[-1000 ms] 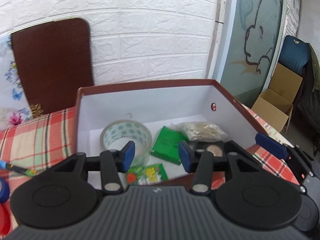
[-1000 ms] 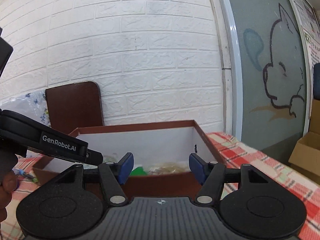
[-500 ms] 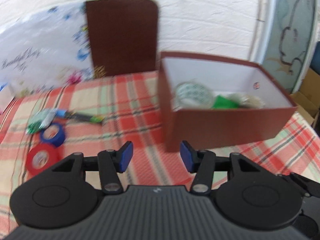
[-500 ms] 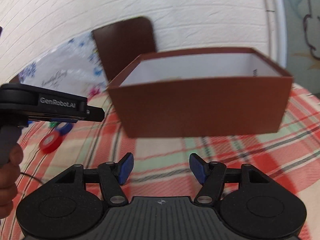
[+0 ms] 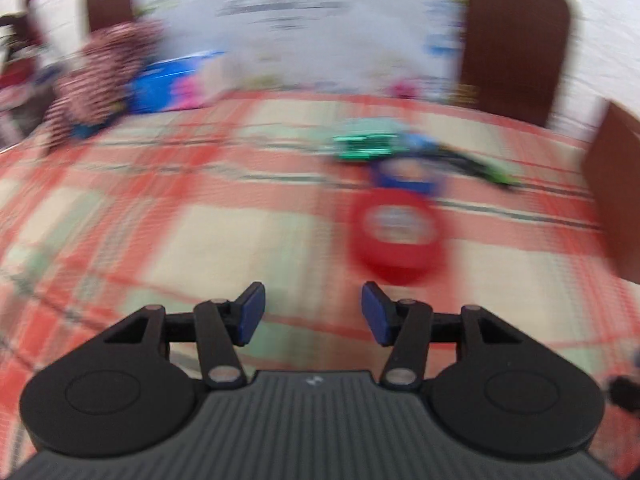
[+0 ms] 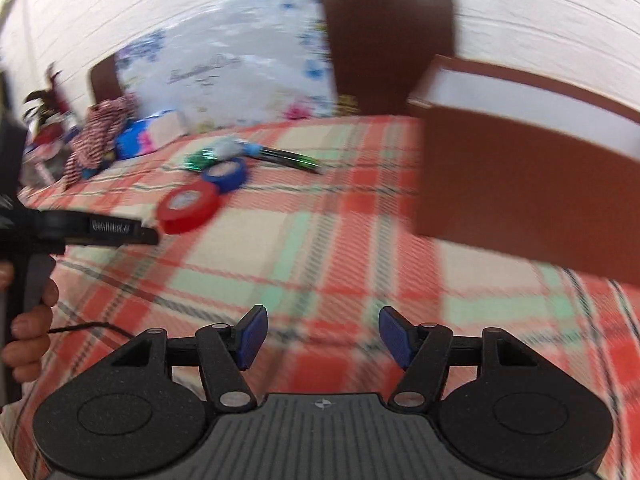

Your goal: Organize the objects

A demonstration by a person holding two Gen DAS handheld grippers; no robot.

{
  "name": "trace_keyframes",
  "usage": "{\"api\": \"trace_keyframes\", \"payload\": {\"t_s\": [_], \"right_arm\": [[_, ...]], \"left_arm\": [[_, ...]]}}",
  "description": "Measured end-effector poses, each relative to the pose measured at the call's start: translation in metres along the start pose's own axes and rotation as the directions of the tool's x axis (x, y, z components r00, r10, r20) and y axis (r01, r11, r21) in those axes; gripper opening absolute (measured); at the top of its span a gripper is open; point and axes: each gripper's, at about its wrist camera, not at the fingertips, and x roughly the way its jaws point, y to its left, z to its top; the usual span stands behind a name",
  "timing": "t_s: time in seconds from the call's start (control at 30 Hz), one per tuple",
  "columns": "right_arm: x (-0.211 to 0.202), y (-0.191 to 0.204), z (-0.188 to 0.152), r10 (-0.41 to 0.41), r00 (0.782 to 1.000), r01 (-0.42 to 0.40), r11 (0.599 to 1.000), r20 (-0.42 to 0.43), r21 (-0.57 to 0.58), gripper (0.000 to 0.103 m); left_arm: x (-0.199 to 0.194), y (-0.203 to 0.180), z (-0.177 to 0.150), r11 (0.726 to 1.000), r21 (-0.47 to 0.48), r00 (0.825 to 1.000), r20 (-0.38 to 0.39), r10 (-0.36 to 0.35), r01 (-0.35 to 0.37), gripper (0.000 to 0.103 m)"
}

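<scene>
A red tape roll (image 5: 396, 236) lies on the plaid cloth just ahead and right of my open, empty left gripper (image 5: 313, 312); it also shows in the right wrist view (image 6: 187, 206). Behind it lie a blue tape roll (image 5: 404, 178) (image 6: 225, 174), a green packet (image 5: 366, 148) (image 6: 200, 159) and a dark pen (image 6: 286, 157). The brown box (image 6: 520, 196) stands at the right. My right gripper (image 6: 322, 334) is open and empty over the cloth, left of the box. The left gripper (image 6: 124, 234) appears at the left of the right wrist view. Both views are motion-blurred.
A striped red-and-white cloth bundle (image 6: 100, 136) and a blue and pink box (image 6: 140, 138) sit at the far left by the wall. A brown chair back (image 6: 390, 40) and a flowered sheet (image 6: 224, 76) stand behind the table.
Both grippers have swung left, away from the brown box. The left gripper now faces the red and blue tape rolls and is closer to them. Both stay open.
</scene>
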Motion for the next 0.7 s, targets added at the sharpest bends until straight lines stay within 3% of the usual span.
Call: {"api": "trace_keyframes", "payload": {"t_s": [0.07,0.13,0.17,0.3,0.47,0.7], "right_arm": [[0.016,0.020,0.009,0.050,0.999,-0.050,0.998,0.007,-0.047,0.064],[0.035,0.044,0.019,0.110,0.994,-0.108,0.987,0.012,-0.119,0.065],[0.045,0.056,0.023,0.132,0.991,-0.127,0.979,0.017,-0.157,0.066],[0.087,0.089,0.049,0.165,0.986,-0.154,0.958,0.028,-0.241,0.067],[0.126,0.105,0.063,0.160,0.987,-0.154,0.948,-0.002,-0.278,0.072],[0.107,0.092,0.049,0.147,0.989,-0.139,0.952,0.008,-0.272,0.072]], "left_arm": [[0.011,0.031,-0.008,0.993,-0.032,0.988,0.104,0.113,-0.110,0.074],[0.012,0.062,-0.009,0.981,-0.193,0.990,0.138,0.030,-0.003,0.076],[0.012,0.067,-0.009,0.975,-0.222,0.989,0.146,0.025,0.009,0.076],[0.014,0.052,-0.006,0.988,-0.155,0.989,0.143,0.022,0.000,0.078],[0.018,0.059,-0.009,0.988,-0.157,0.990,0.144,0.008,0.015,0.079],[0.021,0.058,-0.010,0.990,-0.139,0.990,0.138,0.010,0.009,0.080]]}}
